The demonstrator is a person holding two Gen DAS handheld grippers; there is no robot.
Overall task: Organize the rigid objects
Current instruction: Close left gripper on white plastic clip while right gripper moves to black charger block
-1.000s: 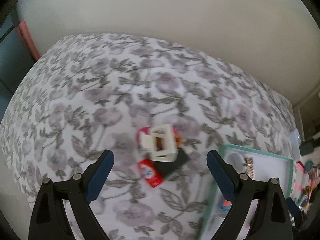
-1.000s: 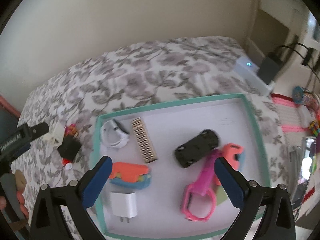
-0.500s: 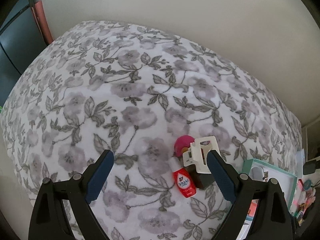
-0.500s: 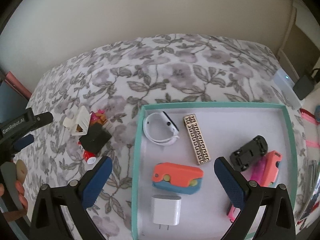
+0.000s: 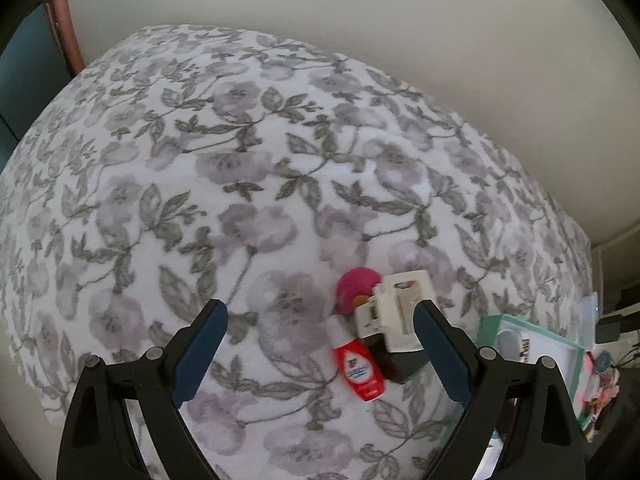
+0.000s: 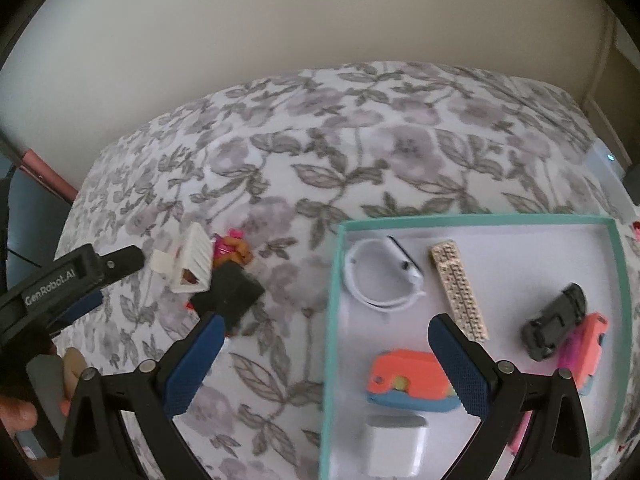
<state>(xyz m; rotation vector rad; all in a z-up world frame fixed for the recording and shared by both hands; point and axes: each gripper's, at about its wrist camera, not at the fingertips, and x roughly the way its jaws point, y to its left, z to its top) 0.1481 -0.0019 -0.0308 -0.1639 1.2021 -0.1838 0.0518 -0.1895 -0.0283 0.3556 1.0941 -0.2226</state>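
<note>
Teal-rimmed tray (image 6: 335, 320) partly filled, a small heap left on the floral bedspread (image 5: 248, 184).

The tray held a white band (image 6: 380, 276), toy car (image 6: 554, 322) and charger (image 6: 394, 446) (among others); beside it lay a white clip (image 5: 396, 316), red bottle (image 5: 360, 366) and black block (image 6: 228, 294). Both the left gripper (image 5: 320, 356) and right gripper (image 6: 324, 364) stood wide apart, holding nothing.
</note>
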